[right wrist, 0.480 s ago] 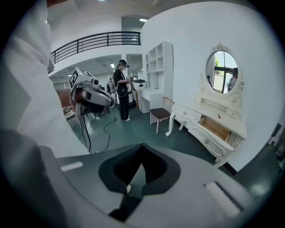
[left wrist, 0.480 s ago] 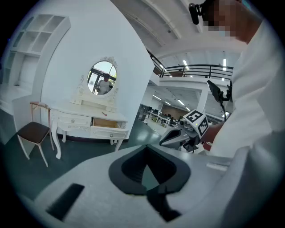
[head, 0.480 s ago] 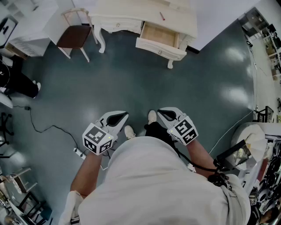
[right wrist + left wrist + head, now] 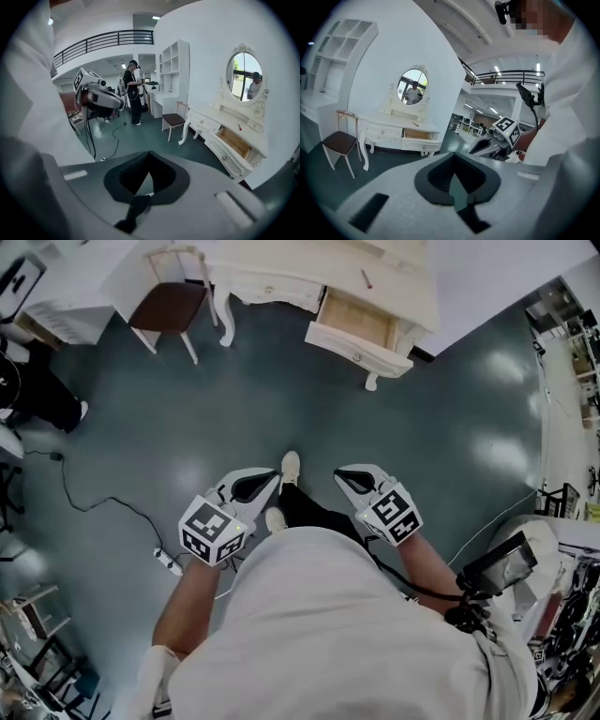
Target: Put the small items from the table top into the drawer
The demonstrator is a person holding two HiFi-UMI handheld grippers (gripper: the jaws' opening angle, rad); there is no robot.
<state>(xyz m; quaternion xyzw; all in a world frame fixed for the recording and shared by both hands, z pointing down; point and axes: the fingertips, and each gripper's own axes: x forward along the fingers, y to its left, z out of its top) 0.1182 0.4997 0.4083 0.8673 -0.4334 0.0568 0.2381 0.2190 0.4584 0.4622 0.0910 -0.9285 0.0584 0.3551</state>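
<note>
A white dressing table [image 4: 281, 268] stands far ahead with its right drawer [image 4: 361, 329] pulled open; the drawer looks empty. One small red item [image 4: 367, 278] lies on the table top. My left gripper [image 4: 265, 483] and right gripper [image 4: 347, 475] are held side by side close to the body, well short of the table, both shut and holding nothing. The left gripper view shows the table [image 4: 389, 127], open drawer [image 4: 418, 135] and red item [image 4: 415, 124] beyond the left gripper [image 4: 452, 159]. The right gripper view shows the drawer [image 4: 234, 143] and red item [image 4: 240, 127] past the right gripper [image 4: 149, 157].
A brown-seated chair [image 4: 169, 306] stands left of the table. A black cable [image 4: 112, 507] and power strip [image 4: 167, 562] lie on the dark floor at my left. A person [image 4: 133, 91] stands far off by white shelves. An oval mirror [image 4: 412, 86] tops the table.
A shoe has stepped forward between the grippers, and the table with its drawer has shifted slightly right in the head view. Both grippers hold the same pose, still shut.
</note>
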